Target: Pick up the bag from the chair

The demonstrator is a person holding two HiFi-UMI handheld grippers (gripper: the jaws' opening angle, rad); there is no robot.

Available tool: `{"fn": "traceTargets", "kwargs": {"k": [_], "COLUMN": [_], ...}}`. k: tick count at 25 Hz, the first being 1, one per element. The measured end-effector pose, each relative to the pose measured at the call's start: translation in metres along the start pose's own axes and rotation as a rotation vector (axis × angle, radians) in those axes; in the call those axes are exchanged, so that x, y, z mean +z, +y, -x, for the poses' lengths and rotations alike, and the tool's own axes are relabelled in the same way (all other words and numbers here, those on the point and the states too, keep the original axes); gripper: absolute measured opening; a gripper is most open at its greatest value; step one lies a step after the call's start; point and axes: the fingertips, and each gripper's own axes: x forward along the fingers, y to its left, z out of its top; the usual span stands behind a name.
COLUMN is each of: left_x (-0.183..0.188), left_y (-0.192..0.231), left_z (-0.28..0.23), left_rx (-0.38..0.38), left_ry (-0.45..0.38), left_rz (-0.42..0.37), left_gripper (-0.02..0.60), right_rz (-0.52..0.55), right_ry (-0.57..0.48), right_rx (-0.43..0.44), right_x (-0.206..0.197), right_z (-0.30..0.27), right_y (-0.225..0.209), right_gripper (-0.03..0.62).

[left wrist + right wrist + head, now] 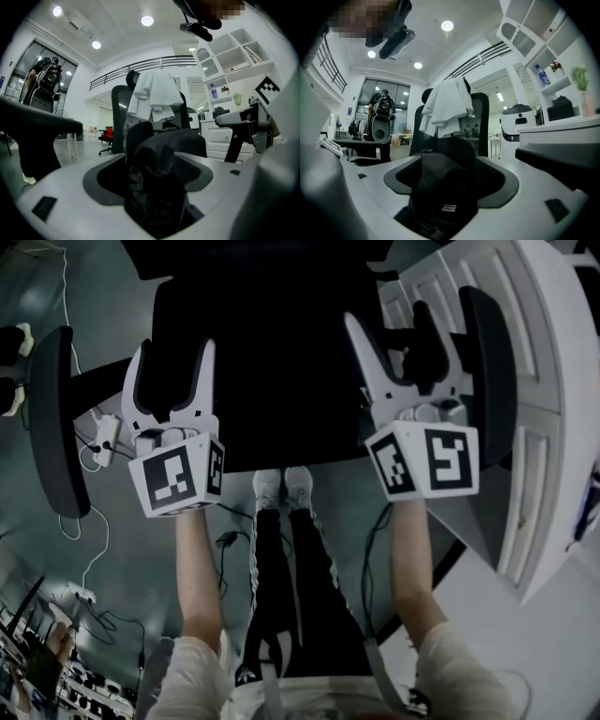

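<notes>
The bag sits on the seat of the chair, black on black, so from above I can hardly tell it from the cushion. Both gripper views show it plainly. It is a slumped heap of dark matte cloth that rises between each pair of jaws.

The left gripper has its jaws spread, with a crumpled fold of the bag standing between them. The right gripper is spread as well, around a smoother hump that carries a small label. Neither one looks to be pinching yet.

I'd judge the bag soft and limp, probably light. It will sag and change shape once it leaves the seat, so gripping a thin layer could let it slide out. I can't make out any handle or strap. The best hold seems to be the bunched ridge on top, one gripper towards each end, biting deep enough to gather several layers. The cloth looks rough enough not to be slippery, and nothing about it looks fragile.

The chair hems the bag in. There is an armrest on its left side and another on its right. The backrest stands behind the seat with a white cloth draped over it. A white cabinet stands close to the chair's right side, beyond that armrest. Cables trail on the floor left of the chair. The open way out is straight up from the seat, then back over its front edge towards the person.
</notes>
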Motion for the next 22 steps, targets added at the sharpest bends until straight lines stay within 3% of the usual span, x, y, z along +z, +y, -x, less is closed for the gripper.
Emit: {"fn": "traceTargets", "kwargs": {"k": [8,17,22], "left_x": [-0.075,-0.084,-0.098], "left_y": [-0.002,-0.008,0.003], "left_z": [-0.012,-0.022,-0.046], "left_rx": [0.021,-0.017,-0.027], "left_ry": [0.044,0.077,0.142], "left_rz": [0.005,-0.030,-0.026], "left_gripper": [0.301,0.302,0.302], "right_rz": [0.031,-0.011,-0.033], "right_ry": [0.070,0.103,0.155], "right_rx": [0.031,0.023,0.021], "right_x": [-0.094,-0.112,-0.122], "right_z": [-0.007,-0.015,-0.039], "right_y": [0.004,-0.002,-0.013], "right_gripper": [0.333,0.333,0.333]}}
